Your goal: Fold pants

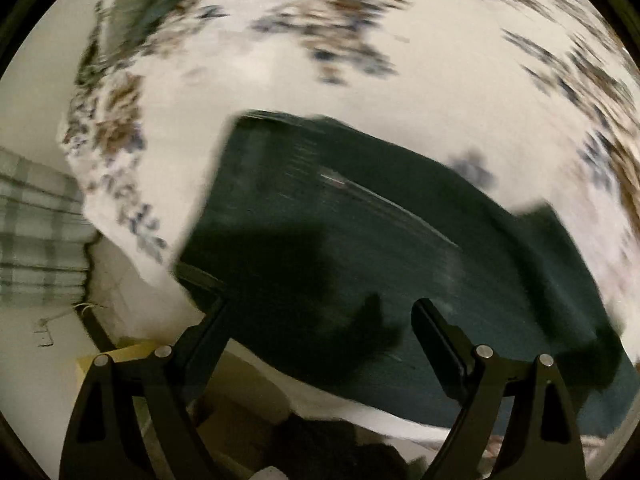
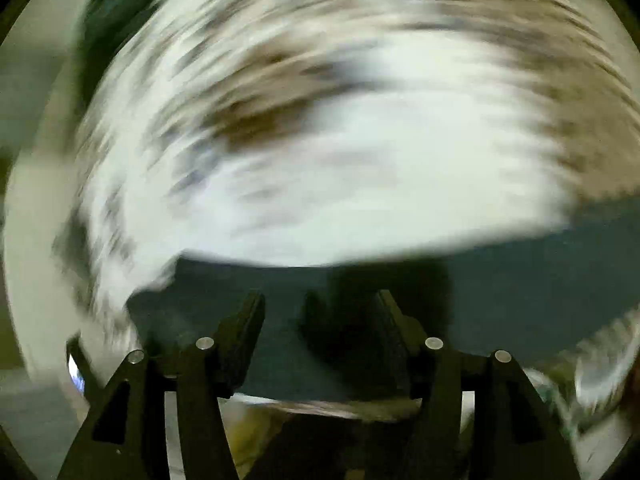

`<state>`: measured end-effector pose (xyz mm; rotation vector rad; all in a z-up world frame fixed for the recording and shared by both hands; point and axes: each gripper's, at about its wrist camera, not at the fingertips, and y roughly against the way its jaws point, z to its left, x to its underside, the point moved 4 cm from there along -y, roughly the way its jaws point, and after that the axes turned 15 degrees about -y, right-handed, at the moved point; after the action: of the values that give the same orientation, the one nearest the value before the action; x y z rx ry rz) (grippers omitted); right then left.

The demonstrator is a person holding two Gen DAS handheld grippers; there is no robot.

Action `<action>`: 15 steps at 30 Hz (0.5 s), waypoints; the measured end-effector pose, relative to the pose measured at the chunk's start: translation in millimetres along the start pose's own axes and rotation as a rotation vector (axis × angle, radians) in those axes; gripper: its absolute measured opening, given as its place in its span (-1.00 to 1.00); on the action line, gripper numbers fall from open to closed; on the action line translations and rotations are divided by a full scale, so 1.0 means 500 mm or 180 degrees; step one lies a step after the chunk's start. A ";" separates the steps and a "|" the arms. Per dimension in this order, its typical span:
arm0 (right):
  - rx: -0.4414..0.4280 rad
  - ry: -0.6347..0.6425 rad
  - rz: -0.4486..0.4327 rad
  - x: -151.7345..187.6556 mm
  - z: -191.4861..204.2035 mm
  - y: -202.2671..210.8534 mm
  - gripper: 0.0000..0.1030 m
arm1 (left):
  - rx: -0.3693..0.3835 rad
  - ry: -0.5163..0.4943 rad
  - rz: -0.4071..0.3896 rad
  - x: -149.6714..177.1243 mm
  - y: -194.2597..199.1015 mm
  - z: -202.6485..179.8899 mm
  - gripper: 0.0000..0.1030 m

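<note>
Diagonally, dark pants (image 1: 360,240) on floral sheet (image 1: 360,80), upper-left to lower-right

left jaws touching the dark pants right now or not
Apart: in the left wrist view the left gripper stands open, jaws empty, dark pants lying flat on the patterned sheet beyond them.

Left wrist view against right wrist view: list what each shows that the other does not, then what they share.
Only the left wrist view shows the dark green pants nearly whole, a plaid cloth at the left edge, and the left gripper open above the fabric. Only the right wrist view shows the right gripper, jaws parted with nothing visibly between them, over a narrower strip of the pants. Both share the pants, the white floral bedsheet and heavy motion blur.
</note>
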<state>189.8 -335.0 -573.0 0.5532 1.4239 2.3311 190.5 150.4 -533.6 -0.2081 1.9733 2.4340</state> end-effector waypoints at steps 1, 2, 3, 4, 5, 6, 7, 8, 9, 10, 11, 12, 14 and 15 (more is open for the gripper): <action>-0.0008 0.0179 0.0085 0.006 0.055 -0.036 0.15 | -0.0060 0.0047 -0.0015 -0.005 -0.015 0.017 0.74; 0.0003 0.0389 0.0193 0.005 0.117 -0.079 0.15 | -0.0119 0.0076 -0.0018 -0.006 -0.027 0.044 0.74; 0.0072 0.0592 0.0289 0.002 0.185 -0.136 0.15 | -0.0147 0.0082 -0.0004 -0.019 -0.036 0.056 0.74; 0.0135 0.0722 0.0367 0.001 0.230 -0.176 0.15 | -0.0168 0.0093 0.0039 -0.026 -0.052 0.078 0.74; 0.0225 0.0865 0.0486 -0.002 0.273 -0.220 0.15 | -0.0152 0.0110 0.0071 -0.031 -0.066 0.084 0.75; 0.0338 0.0971 0.0589 0.001 0.305 -0.265 0.15 | -0.0114 0.0122 0.0110 -0.030 -0.081 0.084 0.75; 0.0444 0.1050 0.0697 0.006 0.322 -0.301 0.15 | -0.0091 0.0116 0.0175 -0.022 -0.094 0.082 0.75; 0.0540 0.1089 0.0787 0.010 0.330 -0.330 0.15 | -0.0056 0.0113 0.0228 -0.016 -0.104 0.087 0.75; 0.0667 0.1129 0.0898 0.019 0.337 -0.361 0.12 | 0.0038 0.0134 0.0263 -0.007 -0.122 0.096 0.75; 0.0702 0.1197 0.0974 0.037 0.350 -0.378 0.00 | 0.0075 0.0152 0.0270 0.000 -0.123 0.093 0.79; 0.0767 0.1294 0.0947 0.044 0.352 -0.384 -0.59 | 0.0135 0.0178 0.0259 0.007 -0.128 0.100 0.80; 0.0806 0.1362 0.0880 0.046 0.360 -0.381 -0.94 | 0.0220 0.0203 0.0232 0.012 -0.130 0.107 0.80; 0.0786 0.1194 0.0725 0.033 0.353 -0.351 -0.96 | 0.0295 0.0223 0.0203 0.020 -0.135 0.113 0.85; 0.0758 0.1126 0.0665 0.025 0.355 -0.336 -0.96 | 0.0337 0.0232 0.0201 0.023 -0.140 0.120 0.86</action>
<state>283.3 -121.3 -647.6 0.3784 1.9043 2.5327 178.8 222.6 -591.1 -0.2407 2.1645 2.3828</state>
